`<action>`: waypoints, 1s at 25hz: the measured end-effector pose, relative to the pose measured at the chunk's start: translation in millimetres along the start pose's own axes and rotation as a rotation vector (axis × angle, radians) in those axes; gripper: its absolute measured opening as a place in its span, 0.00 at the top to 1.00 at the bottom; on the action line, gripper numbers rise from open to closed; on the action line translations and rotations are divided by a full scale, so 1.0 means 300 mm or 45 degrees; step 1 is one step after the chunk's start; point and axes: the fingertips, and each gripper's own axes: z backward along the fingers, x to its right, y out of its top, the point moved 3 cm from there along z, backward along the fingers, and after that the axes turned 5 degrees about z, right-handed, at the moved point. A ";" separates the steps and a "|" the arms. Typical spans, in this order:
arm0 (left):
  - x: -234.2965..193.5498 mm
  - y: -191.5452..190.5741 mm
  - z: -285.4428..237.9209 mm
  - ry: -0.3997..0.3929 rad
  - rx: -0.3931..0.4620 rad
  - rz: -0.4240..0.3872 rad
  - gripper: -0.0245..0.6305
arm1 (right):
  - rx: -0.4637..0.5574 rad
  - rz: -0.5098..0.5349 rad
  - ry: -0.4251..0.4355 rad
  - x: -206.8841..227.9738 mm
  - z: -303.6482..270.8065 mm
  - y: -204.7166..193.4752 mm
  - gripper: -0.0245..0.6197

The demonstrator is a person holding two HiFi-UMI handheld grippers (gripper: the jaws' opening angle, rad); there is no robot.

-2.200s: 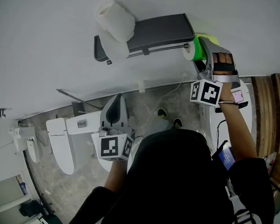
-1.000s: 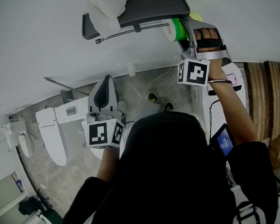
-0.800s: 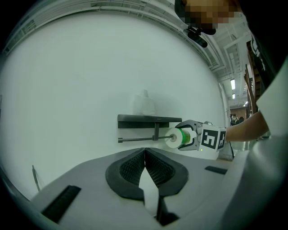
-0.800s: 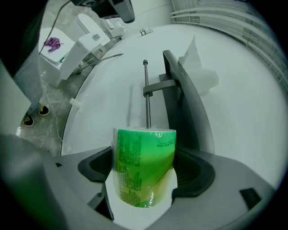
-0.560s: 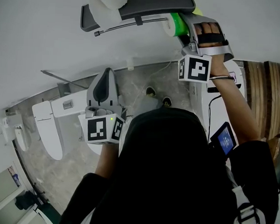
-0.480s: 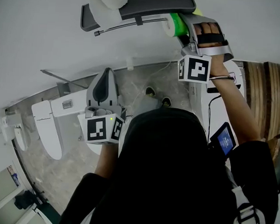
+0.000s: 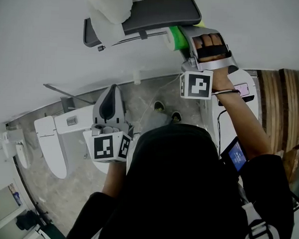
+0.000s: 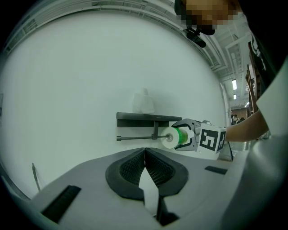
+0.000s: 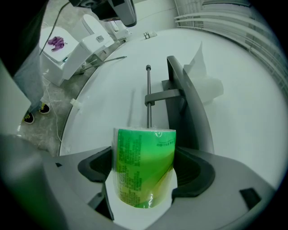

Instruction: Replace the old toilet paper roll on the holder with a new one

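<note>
The right claw [image 9: 145,173] clamps the green-wrapped roll [image 9: 144,148] at the holder rod [image 9: 148,96]'s end; the left claw [image 8: 144,167], pressed together, holds nothing.

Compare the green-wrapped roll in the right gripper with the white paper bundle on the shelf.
The green-wrapped toilet paper roll is a firm cylinder in glossy print; the white paper bundle is plain and rumpled. The roll is clamped in the right gripper by the metal bar; the bundle lies free on the dark grey shelf. Both are at the wall holder.
</note>
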 end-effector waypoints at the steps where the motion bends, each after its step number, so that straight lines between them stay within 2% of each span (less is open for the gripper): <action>1: 0.001 0.001 0.000 0.001 0.000 -0.001 0.93 | 0.001 0.001 -0.003 0.001 -0.001 0.002 0.34; 25: 0.028 0.005 0.013 0.006 -0.005 -0.017 0.93 | 0.054 0.028 0.043 -0.001 0.003 0.067 0.34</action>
